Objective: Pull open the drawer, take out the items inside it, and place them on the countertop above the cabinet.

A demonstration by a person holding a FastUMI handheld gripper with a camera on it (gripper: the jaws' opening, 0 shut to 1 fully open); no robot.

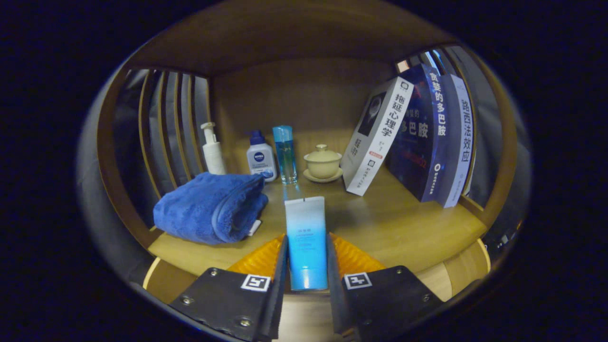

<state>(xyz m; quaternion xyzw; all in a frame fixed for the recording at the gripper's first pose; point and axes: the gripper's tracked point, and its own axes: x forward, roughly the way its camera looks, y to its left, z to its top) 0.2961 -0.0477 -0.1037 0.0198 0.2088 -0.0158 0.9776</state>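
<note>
Leaning against the right side of the wooden tabletop [380, 228]: three books [418, 133]. Lying left, a folded blue towel [209, 206]. Clamped between the jaws of the gripper [307, 266], both fingers pressing it: a blue tube [306, 237]. Standing at the back: pump bottle [212, 149], white bottle [261, 159], blue bottle [285, 154], lidded cup [323, 161].

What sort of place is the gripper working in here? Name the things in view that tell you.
Probably a wooden household shelf or cabinet top. It holds toiletry bottles, a folded blue towel, a lidded teacup and leaning books. The gripper holds a blue tube between its fingers.
</note>
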